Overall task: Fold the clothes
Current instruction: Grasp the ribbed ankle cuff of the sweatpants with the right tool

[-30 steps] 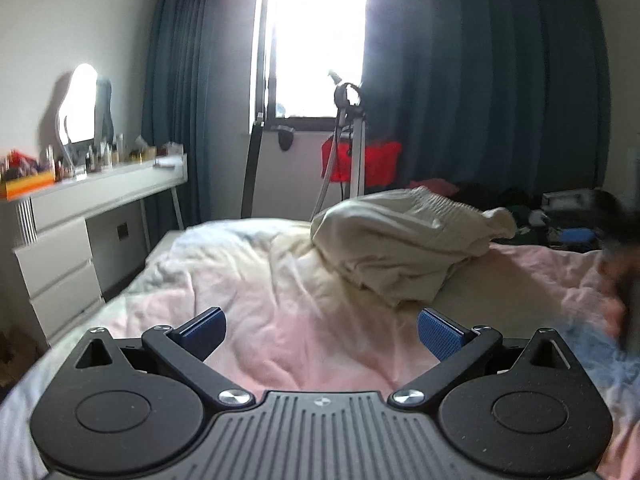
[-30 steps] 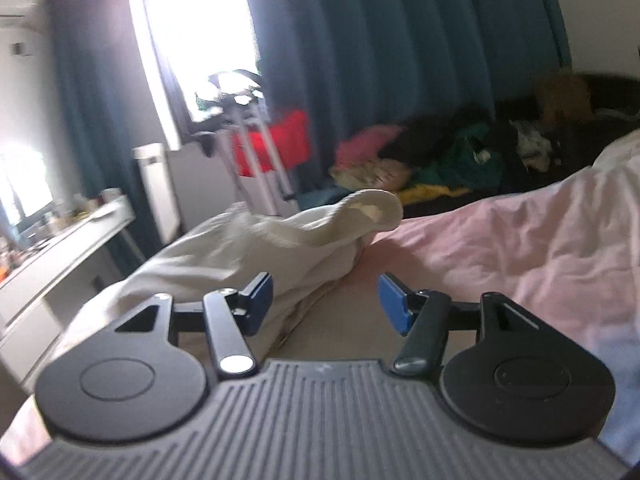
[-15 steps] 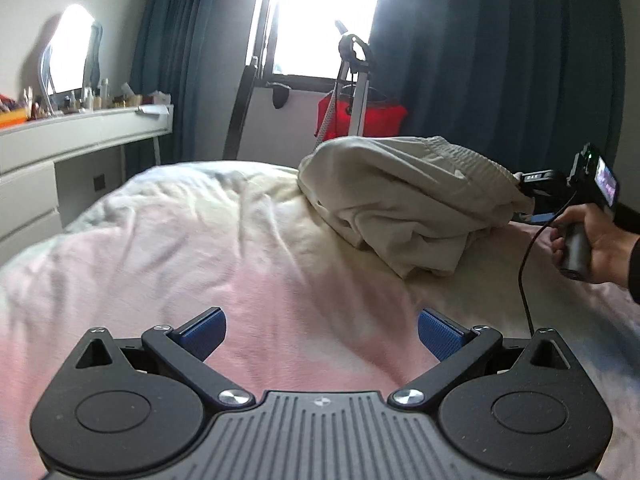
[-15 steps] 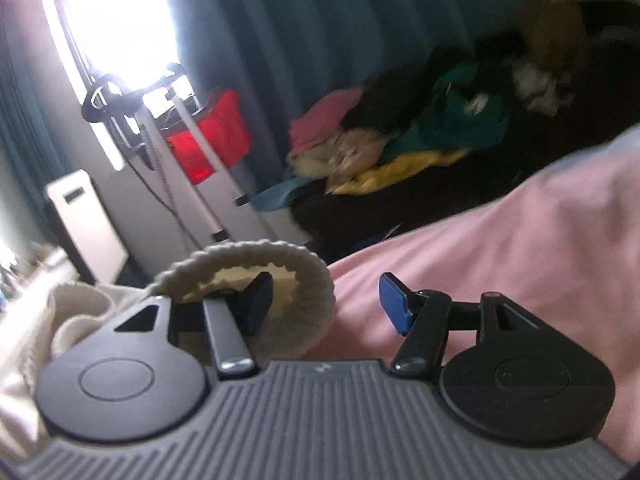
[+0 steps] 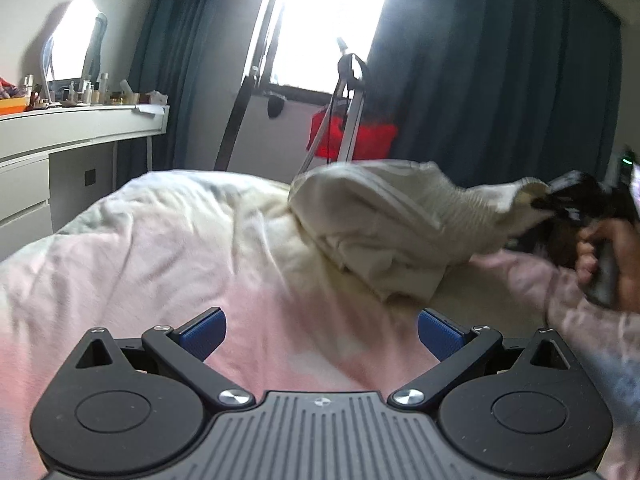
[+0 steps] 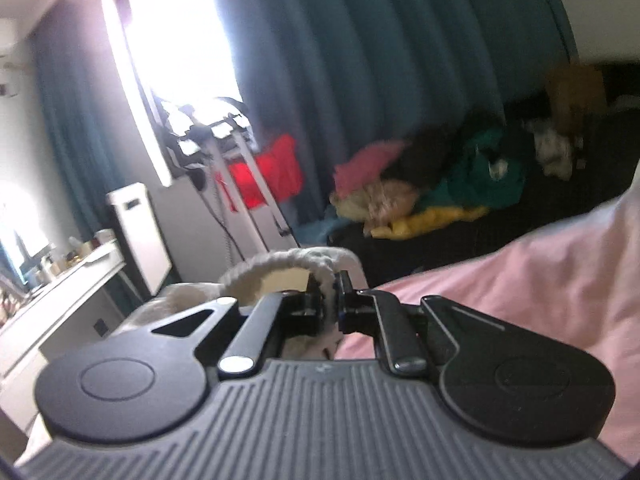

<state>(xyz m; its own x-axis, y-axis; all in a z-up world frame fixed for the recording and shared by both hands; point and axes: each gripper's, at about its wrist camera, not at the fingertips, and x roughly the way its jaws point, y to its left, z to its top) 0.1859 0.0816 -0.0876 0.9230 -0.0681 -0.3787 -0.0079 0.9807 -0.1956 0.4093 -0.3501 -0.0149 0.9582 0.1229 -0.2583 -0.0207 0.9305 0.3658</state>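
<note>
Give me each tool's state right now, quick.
Left tool: open, holding nothing, above the bed.
Right tool: closed on the ribbed edge of the cream garment.

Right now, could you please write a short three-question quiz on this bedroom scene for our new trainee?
1. True or false: the left gripper is shut on the bedding.
2. What does the right gripper hold? A) the red bag B) the ribbed edge of the cream garment C) nothing
3. Fill in: the rest of the garment lies crumpled on the ____.

Key
1. False: its jaws stand wide apart with nothing between them.
2. B: its jaws are closed on the ribbed edge.
3. Bed.
</note>
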